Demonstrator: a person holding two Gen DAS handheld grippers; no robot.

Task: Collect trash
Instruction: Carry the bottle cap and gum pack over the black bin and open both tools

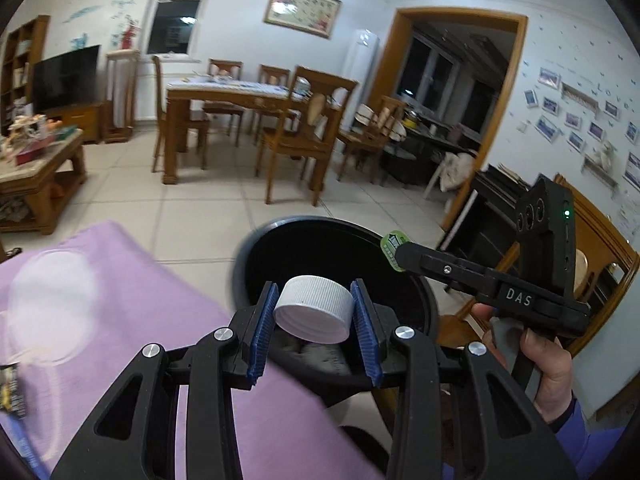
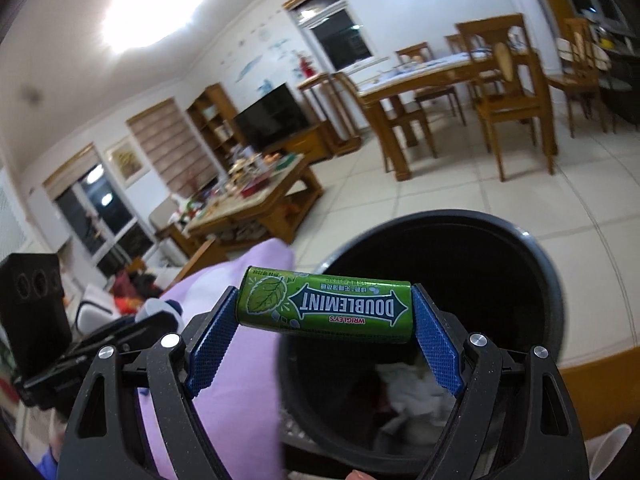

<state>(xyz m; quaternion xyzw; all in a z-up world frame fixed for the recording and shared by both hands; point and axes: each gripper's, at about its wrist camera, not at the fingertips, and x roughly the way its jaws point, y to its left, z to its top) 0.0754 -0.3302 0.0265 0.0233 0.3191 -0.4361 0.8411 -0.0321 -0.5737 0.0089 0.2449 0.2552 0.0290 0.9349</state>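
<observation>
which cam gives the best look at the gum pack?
Right wrist view. The green gum pack fills the centre, held lengthwise in the right gripper, label readable though upside down, over the black bin. The left wrist view shows only one end of it, sticking out past that gripper's fingers; the rest is hidden.

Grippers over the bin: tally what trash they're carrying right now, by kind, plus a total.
White ribbed bottle cap: 1, shut in the left gripper, above the black bin.
Green Doublemint gum pack: 1, gripped end to end by the right gripper.
Total carried: 2
</observation>
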